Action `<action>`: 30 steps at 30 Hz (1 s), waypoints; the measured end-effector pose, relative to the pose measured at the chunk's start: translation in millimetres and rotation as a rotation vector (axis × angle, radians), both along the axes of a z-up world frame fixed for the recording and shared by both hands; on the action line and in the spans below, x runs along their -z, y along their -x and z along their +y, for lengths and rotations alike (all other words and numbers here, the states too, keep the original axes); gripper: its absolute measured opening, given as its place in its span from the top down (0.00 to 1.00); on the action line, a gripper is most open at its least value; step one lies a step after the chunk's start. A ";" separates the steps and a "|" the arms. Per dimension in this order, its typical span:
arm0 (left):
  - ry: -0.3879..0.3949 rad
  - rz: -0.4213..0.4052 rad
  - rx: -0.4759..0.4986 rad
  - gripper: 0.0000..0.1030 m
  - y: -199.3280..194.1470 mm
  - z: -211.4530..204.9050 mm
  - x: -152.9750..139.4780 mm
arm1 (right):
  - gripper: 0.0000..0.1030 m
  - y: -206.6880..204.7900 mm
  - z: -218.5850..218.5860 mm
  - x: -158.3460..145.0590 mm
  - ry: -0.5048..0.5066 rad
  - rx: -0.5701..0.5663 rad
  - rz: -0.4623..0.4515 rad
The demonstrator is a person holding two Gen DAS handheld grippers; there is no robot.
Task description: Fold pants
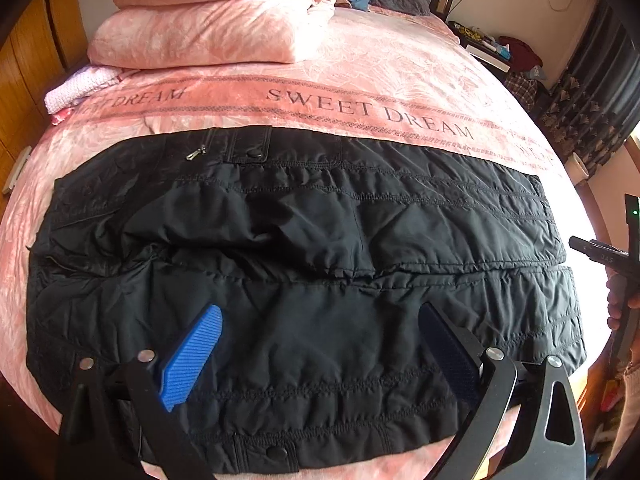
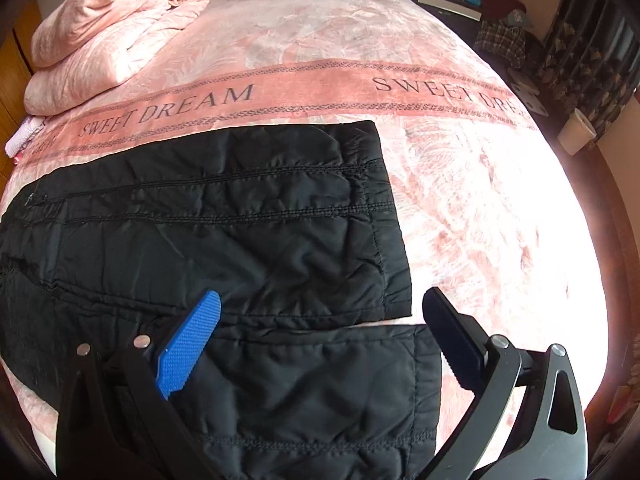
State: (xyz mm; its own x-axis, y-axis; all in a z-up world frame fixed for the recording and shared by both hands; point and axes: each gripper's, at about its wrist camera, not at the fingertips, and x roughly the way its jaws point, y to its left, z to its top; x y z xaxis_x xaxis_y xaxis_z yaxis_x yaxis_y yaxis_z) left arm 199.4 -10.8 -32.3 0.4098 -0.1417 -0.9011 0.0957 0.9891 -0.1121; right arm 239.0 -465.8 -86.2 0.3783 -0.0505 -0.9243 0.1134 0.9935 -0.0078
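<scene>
Black padded pants [image 1: 312,264] lie flat across a pink bed, waist at the left, both legs running right, one beside the other. My left gripper [image 1: 320,316] is open and empty, hovering over the near leg around its middle. In the right wrist view the leg ends of the pants [image 2: 248,232] show, the far cuff [image 2: 392,216] and the near cuff [image 2: 424,384]. My right gripper [image 2: 320,304] is open and empty above the near leg by the cuffs. The right gripper's body shows at the right edge of the left wrist view [image 1: 600,252].
The pink "SWEET DREAM" bedspread [image 1: 400,80] covers the bed. A folded pink quilt [image 1: 208,20] sits at the far left, a white cloth [image 1: 76,88] beside it. A wooden wardrobe [image 1: 28,60] stands left. A cluttered nightstand [image 2: 452,0] and dark curtains [image 2: 592,56] are right.
</scene>
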 end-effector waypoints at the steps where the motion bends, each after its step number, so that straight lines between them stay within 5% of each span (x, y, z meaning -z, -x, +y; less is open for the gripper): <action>1: -0.010 0.006 0.003 0.04 -16.1 -6.2 5.7 | 0.02 -16.9 -11.9 8.5 -0.010 0.016 0.018; 11: -0.004 0.012 0.131 0.04 -133.2 -66.8 29.5 | 0.03 -110.8 -54.0 64.9 -0.136 -0.042 0.136; 12: -0.002 0.015 0.148 0.04 -139.7 -70.1 31.7 | 0.07 -113.4 -50.8 66.5 -0.153 -0.062 0.132; 13: 0.000 0.022 0.166 0.04 -146.6 -72.7 33.8 | 0.29 -114.7 -46.9 66.2 -0.169 -0.087 0.123; 15: -0.001 0.029 0.185 0.04 -156.4 -75.4 37.6 | 0.42 -112.8 -39.0 61.9 -0.137 -0.103 0.109; 16: 0.003 0.036 0.199 0.04 -159.8 -76.2 39.5 | 0.64 -110.2 -35.1 58.5 -0.113 -0.123 0.097; 18: 0.012 0.045 0.228 0.04 -167.5 -76.4 43.1 | 0.81 -102.5 -32.7 47.8 -0.119 -0.168 0.068; 21: 0.017 0.041 0.282 0.04 -184.2 -78.5 46.5 | 0.90 -82.4 -38.3 21.9 -0.182 -0.215 -0.016; 30: 0.014 0.111 0.612 0.04 -234.8 -118.3 70.9 | 0.91 -59.3 -43.5 -41.7 -0.285 -0.313 -0.236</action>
State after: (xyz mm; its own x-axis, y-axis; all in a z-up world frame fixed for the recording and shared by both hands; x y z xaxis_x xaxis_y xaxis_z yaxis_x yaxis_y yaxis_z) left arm 434.2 -129.2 -103.2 0.1550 -0.3334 -0.9300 0.6317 0.7572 -0.1662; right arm 298.3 -509.3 -44.5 0.5360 0.3421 -0.7718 -0.2252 0.9390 0.2598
